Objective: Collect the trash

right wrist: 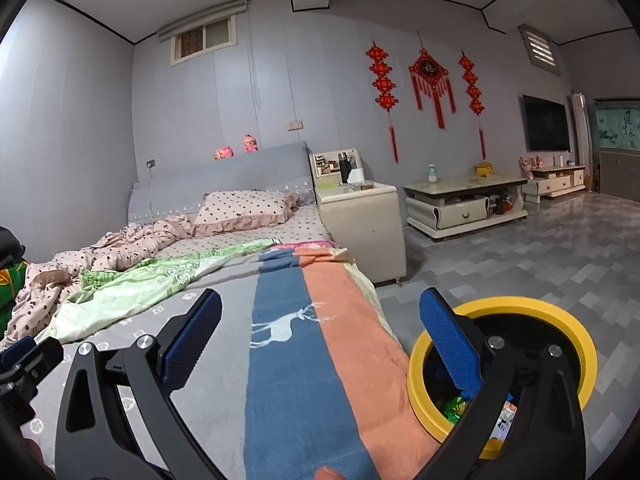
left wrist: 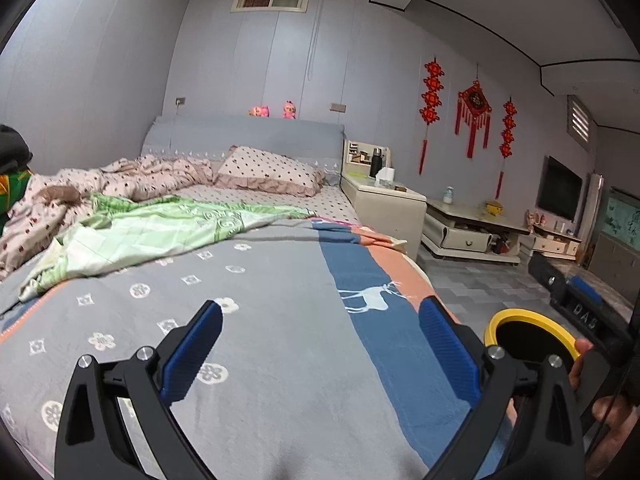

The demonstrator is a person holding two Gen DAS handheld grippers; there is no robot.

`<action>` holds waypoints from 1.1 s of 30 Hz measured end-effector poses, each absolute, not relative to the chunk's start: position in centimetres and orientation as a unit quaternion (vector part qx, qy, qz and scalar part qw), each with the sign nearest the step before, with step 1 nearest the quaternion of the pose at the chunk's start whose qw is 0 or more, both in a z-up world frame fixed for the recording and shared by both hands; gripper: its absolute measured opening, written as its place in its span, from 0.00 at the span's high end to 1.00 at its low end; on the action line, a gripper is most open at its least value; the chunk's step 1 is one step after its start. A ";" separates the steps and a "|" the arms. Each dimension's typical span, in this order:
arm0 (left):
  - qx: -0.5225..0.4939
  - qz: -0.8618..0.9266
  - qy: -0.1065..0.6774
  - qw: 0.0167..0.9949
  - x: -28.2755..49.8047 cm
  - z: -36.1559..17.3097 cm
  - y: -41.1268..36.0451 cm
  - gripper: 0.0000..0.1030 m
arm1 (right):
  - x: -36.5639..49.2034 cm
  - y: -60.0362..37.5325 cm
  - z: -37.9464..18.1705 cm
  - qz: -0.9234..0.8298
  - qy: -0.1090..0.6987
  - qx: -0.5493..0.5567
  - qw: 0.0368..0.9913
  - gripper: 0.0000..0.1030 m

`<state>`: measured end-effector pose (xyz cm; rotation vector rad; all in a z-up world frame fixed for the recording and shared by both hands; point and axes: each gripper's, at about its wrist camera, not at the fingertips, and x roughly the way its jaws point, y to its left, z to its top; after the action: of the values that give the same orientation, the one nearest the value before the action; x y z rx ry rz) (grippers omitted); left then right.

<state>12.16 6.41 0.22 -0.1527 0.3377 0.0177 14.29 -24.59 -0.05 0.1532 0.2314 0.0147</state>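
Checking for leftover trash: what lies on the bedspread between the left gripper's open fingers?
Nothing loose: in the left wrist view, the left gripper frames only bare bedspread, grey with flowers, plus its blue deer stripe.

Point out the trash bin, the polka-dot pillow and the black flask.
trash bin [right wrist: 576, 320]: right wrist view, yellow rim's far side.
polka-dot pillow [left wrist: 268, 170]: left wrist view, middle of its top face.
black flask [left wrist: 375, 163]: left wrist view, its body.
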 end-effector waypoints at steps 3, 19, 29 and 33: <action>-0.081 0.011 0.168 0.982 12.2 0.1 6.7 0.08 | 14.6 -24.6 -0.8 0.004 0.127 0.069 0.990 0.08; -0.097 -0.003 0.163 0.982 11.7 0.3 7.1 0.08 | 14.6 -23.7 -2.3 0.000 0.135 0.050 0.990 0.08; -0.098 -0.005 0.162 0.982 11.8 0.4 7.0 0.08 | 14.5 -23.3 -2.4 -0.001 0.131 0.046 0.990 0.08; -0.099 -0.007 0.164 0.981 11.7 0.3 7.1 0.08 | 14.8 -23.3 -2.6 0.001 0.138 0.046 0.989 0.08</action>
<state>11.74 7.12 0.33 -0.1996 0.3305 -0.0142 14.78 -23.33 -2.63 0.0923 0.2776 0.0013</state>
